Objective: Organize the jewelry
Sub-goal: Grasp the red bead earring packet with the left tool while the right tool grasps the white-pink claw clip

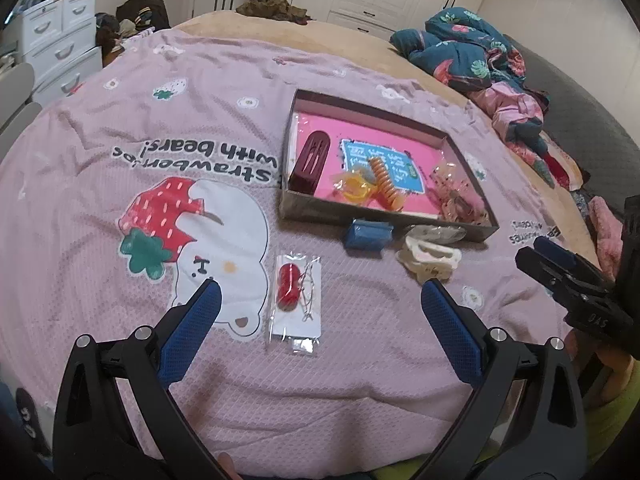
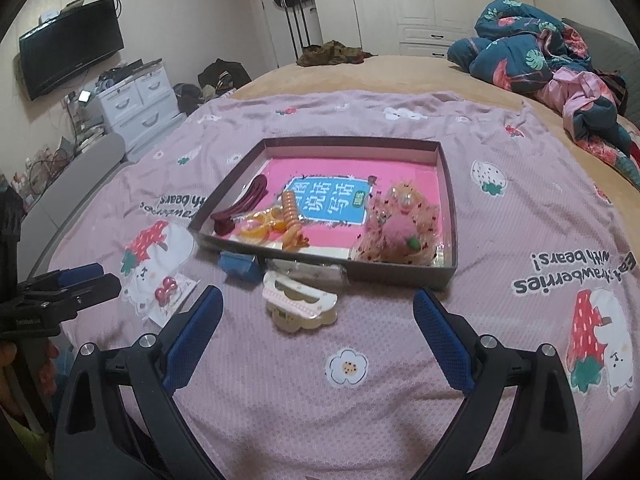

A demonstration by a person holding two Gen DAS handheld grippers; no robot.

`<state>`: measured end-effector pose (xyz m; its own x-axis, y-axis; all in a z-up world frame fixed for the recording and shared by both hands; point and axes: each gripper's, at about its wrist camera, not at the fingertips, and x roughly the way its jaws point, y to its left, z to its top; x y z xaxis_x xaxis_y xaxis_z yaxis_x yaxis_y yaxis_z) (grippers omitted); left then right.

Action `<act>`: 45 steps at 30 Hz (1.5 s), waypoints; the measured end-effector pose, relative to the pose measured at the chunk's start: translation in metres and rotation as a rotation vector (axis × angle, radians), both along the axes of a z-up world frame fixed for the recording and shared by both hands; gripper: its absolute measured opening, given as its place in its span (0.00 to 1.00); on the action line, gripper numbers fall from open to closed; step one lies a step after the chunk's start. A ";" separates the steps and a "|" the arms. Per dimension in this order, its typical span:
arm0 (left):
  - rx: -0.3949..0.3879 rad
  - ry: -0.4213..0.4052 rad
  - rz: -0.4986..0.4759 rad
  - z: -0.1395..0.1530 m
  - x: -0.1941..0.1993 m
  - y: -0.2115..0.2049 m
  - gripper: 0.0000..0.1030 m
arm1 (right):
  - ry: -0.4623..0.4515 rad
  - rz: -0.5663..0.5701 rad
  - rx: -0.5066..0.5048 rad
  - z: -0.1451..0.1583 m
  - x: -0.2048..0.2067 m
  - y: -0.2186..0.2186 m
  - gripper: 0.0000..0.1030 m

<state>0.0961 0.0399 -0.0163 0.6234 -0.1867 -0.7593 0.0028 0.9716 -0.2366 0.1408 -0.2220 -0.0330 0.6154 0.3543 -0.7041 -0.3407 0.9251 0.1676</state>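
Two claws, left claw [image 1: 320,300] and right claw [image 2: 318,304], gape over quilted blanket [image 1: 360,360].

One box [image 2: 448,200]; three hair claws [image 2: 298,304]; one earring packet [image 1: 296,300].

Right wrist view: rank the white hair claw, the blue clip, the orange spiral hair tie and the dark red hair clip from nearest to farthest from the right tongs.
1. White hair claw, on the blanket just ahead of the right tongs.
2. Blue clip, against the box's front wall, left.
3. Orange spiral hair tie, inside the box near its front.
4. Dark red hair clip, inside the box, along its left wall.
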 end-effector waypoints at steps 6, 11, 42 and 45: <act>0.014 0.029 0.003 -0.014 0.000 0.003 0.91 | 0.023 0.002 -0.004 -0.009 0.001 0.002 0.93; 0.041 0.059 -0.007 -0.027 0.001 0.002 0.91 | 0.050 0.018 -0.008 -0.022 0.004 0.010 0.93; 0.037 0.114 -0.058 -0.063 0.036 -0.007 0.60 | 0.189 0.012 -0.030 -0.083 0.056 0.049 0.65; 0.047 0.117 -0.063 -0.066 0.039 -0.012 0.56 | 0.191 0.018 -0.024 -0.082 0.051 0.042 0.65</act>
